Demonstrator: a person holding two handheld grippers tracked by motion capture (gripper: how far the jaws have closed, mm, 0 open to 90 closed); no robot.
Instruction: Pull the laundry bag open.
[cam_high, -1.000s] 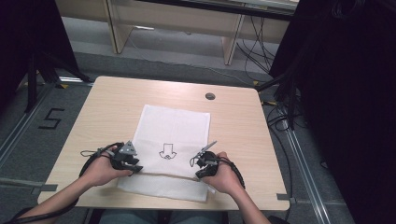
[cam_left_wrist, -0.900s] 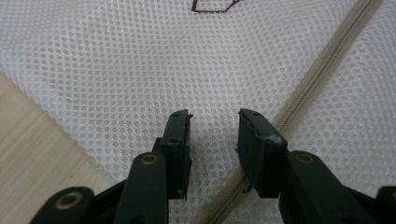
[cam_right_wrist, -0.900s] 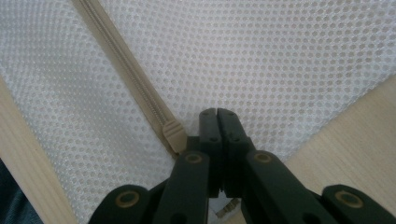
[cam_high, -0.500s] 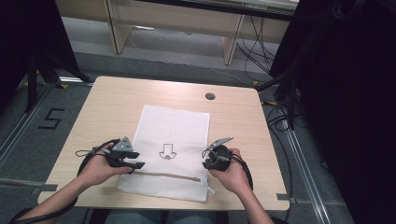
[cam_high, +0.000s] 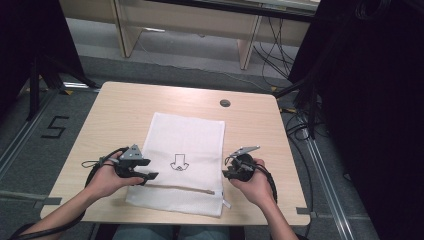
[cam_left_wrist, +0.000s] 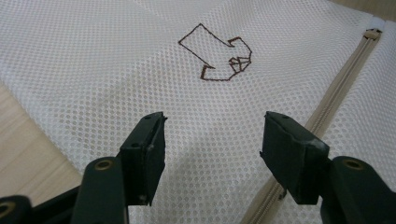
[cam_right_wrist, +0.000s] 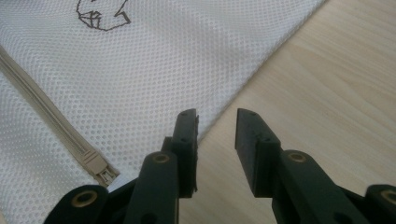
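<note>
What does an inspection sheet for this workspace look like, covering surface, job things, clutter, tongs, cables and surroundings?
Surface: wooden table, with a round grommet near the far edge.
Job's things: white mesh bag lying flat, brown arrow mark on it, beige zipper across the near end, its slider at the right end.
Clutter: nothing seen.
Tongs: left tongs open over the mesh, nothing between the jaws, which have just been opening. Right tongs open at the bag's right edge, nothing between the jaws, also just been opening.
Cables: black cable looped by the left hand; loose cables on the floor on the right.
Surroundings: grey floor, a "5" marked on the left, desk legs beyond.
</note>
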